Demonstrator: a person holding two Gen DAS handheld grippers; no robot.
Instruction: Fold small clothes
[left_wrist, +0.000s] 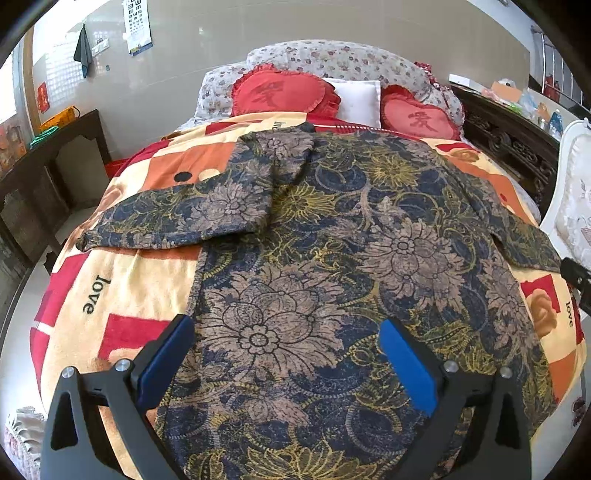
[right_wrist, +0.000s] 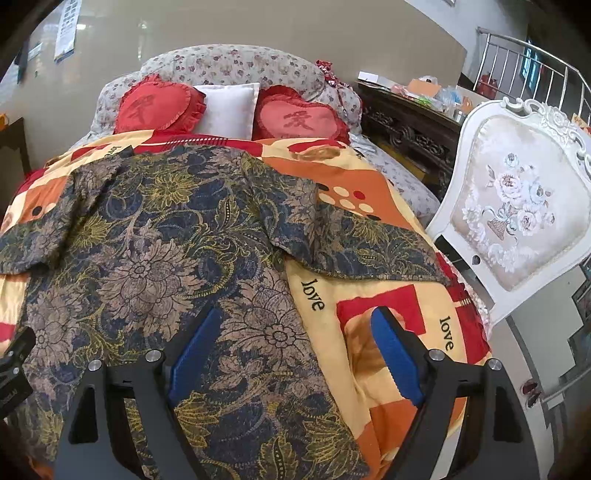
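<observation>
Filling most of the room is a bed (left_wrist: 122, 280) under a patchwork blanket (right_wrist: 388, 295) of red, orange and cream squares, some printed with the word "love". Against the flowered headboard (left_wrist: 332, 59) lean two red heart cushions (left_wrist: 280, 92) with a white pillow (left_wrist: 358, 98) between them. A white carved chair (right_wrist: 517, 206) with a flower-print back stands just beside the bed on its right, and dark wooden furniture (left_wrist: 48, 173) sits along the left wall.

Spread flat on top of the blanket lies the shirt (left_wrist: 332, 240), dark blue with tan and yellow flowers. Its body runs down the middle of the bed toward the foot, and one short sleeve (left_wrist: 177, 218) sticks out to the left while the other sleeve (right_wrist: 369, 243) lies out to the right.

Over the lower part of the shirt hangs the left gripper (left_wrist: 286, 354), its blue pads wide apart with nothing between them. Off to the right, the right gripper (right_wrist: 291, 350) also stands wide open and holds nothing; one pad is above the shirt's right edge, the other above bare blanket.
</observation>
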